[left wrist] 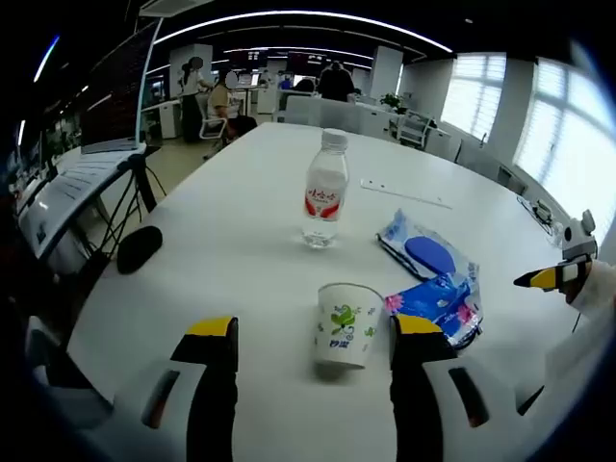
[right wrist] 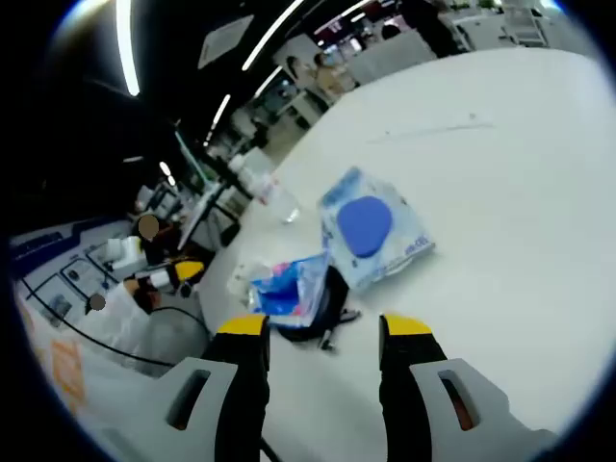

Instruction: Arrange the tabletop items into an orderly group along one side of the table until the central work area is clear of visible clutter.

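Step in hand: approach, as I judge it; nothing is held yet and the items lie loose on the white surface (left wrist: 241, 221).
My left gripper (left wrist: 313, 342): fingers spread wide, empty, with the paper cup (left wrist: 346, 324) standing just ahead between them.
My right gripper (right wrist: 322, 339): fingers spread, empty, hovering just short of the small blue-and-pink packet (right wrist: 287, 289), which lies on a dark object I cannot identify.
Where the items are: the water bottle (left wrist: 325, 189) stands beyond the cup; the flat wipes pack with the blue oval (left wrist: 423, 250) lies to its right, and the blue-and-pink packet touches its near end, just beside the cup.
Other things: a black mouse (left wrist: 139, 247) sits near the left edge; a thin ruler-like strip (left wrist: 404, 193) lies further back.
Axes: cup and bottle upright, the cup's mouth up. The wipes pack lies flat, its long axis running diagonally away from me in the left gripper view.
Next move, my guess: ease the left fingers forward around the cup, close gently so the paper wall doesn't crush, then carry it toward one side.
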Tool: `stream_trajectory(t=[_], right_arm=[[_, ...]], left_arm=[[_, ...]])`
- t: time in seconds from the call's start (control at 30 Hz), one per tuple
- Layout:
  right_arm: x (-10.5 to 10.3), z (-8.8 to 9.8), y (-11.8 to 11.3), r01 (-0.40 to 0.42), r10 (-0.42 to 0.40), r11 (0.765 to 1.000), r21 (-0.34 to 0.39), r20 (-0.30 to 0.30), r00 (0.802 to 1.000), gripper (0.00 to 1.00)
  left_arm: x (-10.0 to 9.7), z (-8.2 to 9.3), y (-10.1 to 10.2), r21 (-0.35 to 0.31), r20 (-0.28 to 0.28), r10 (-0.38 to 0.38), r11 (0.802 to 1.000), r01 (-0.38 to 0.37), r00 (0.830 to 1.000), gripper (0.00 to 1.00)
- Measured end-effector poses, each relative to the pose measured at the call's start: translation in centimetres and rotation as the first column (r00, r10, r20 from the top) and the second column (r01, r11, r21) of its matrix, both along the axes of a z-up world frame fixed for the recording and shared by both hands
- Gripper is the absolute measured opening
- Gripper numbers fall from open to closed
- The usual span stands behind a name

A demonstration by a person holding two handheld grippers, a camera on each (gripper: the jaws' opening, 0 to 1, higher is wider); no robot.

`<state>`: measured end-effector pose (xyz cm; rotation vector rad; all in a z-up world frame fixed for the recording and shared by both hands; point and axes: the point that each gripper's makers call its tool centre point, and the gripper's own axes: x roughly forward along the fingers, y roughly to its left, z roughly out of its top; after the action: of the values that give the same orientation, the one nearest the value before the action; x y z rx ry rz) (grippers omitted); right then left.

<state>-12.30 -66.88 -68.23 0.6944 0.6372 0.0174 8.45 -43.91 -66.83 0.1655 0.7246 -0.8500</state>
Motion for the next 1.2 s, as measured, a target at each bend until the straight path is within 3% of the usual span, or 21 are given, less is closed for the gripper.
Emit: stream_trajectory(t=[0.3, 0.4, 0.47, 0.63, 0.73, 0.9, 1.03, 1.2], right_arm=[[3.7, 0.8, 2.1, -0.056, 0.056, 0.998, 0.021, 0.001, 0.998, 0.41], [3.9, 0.6, 2.7, -0.065, 0.065, 0.998, 0.026, -0.003, 0.998, 0.41], [3.6, 0.2, 3.3, -0.071, 0.072, 0.997, 0.031, -0.016, 0.997, 0.41], [2.0, -0.8, 4.8, -0.08, 0.082, 0.996, 0.045, -0.05, 0.995, 0.41], [1.0, -1.3, 5.2, -0.085, 0.089, 0.995, 0.047, -0.069, 0.994, 0.41], [0.2, -1.3, 5.3, -0.076, 0.08, 0.996, 0.055, -0.078, 0.994, 0.41], [0.1, -1.1, 4.9, -0.063, 0.067, 0.997, 0.049, -0.075, 0.995, 0.41], [0.2, -1.0, 4.7, -0.048, 0.052, 0.997, 0.058, -0.067, 0.996, 0.41]], left_arm=[[-0.1, -0.7, 0.4, -0.01, -0.022, 0.012, 1.0, -0.012, 1.0, 0.62], [-0.7, -1.3, -0.2, 0.029, -0.017, -0.045, 0.999, 0.045, 0.999, 0.61], [-1.0, -1.9, -0.6, 0.063, -0.016, -0.08, 0.995, 0.081, 0.997, 0.6], [-1.2, -2.9, -2.1, 0.052, -0.044, -0.104, 0.993, 0.106, 0.994, 0.59], [-1.2, -3.8, -3.2, 0.088, -0.049, -0.149, 0.984, 0.153, 0.988, 0.58], [-1.3, -4.9, -4.5, 0.08, -0.078, -0.155, 0.984, 0.161, 0.985, 0.57], [-1.8, -6.1, -4.6, 0.123, -0.102, -0.182, 0.973, 0.193, 0.978, 0.56], [-1.9, -7.4, -4.8, 0.095, -0.173, -0.128, 0.985, 0.146, 0.977, 0.56]])
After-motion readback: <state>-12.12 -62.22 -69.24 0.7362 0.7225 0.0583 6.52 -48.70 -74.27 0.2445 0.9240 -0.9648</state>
